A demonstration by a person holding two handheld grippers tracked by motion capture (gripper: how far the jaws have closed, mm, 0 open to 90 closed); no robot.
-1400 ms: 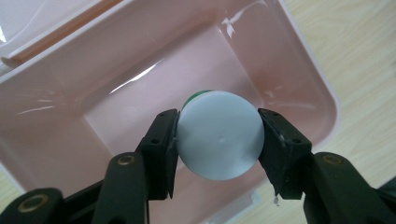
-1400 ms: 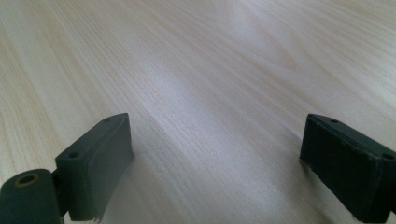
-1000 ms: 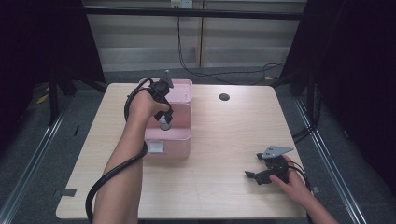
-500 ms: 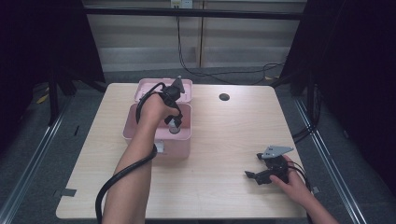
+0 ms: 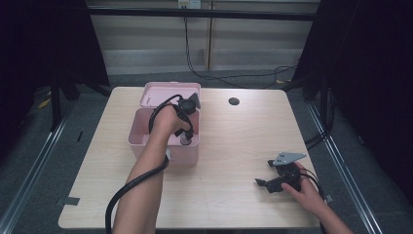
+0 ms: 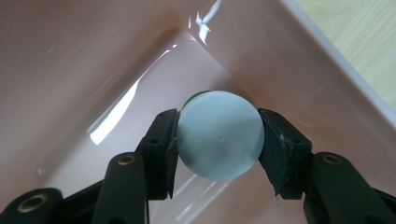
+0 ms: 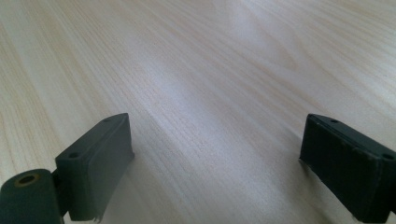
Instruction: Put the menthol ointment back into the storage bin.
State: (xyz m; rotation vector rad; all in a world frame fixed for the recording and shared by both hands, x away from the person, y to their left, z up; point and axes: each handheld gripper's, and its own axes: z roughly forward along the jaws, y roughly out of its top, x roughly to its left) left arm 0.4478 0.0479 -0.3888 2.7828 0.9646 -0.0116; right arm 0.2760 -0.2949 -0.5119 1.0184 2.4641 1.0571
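Pink plastic makes up the open box (image 5: 146, 139) left of centre in the high view, its lid (image 5: 163, 92) tipped back toward the top of the frame. My left hand-held gripper (image 5: 184, 139) reaches down inside it, and what it carries is a small bottle with a white cap (image 6: 219, 135). In the left gripper view my 2 black jaws press on opposite sides of that round cap, at the middle of the frame, low over the glossy pink floor and close to a corner where 2 walls meet. A thin edge of green peeps out at the cap's upper left; the rest of the bottle is hidden beneath the cap. From the high view I cannot make out the bottle at all, since my hand covers it.

My right hand-held gripper (image 5: 265, 184) rests on the pale wooden tabletop (image 5: 234, 146) at the lower right of the high view, well apart from the box. Its own view shows its jaws standing wide with bare wood grain between them.
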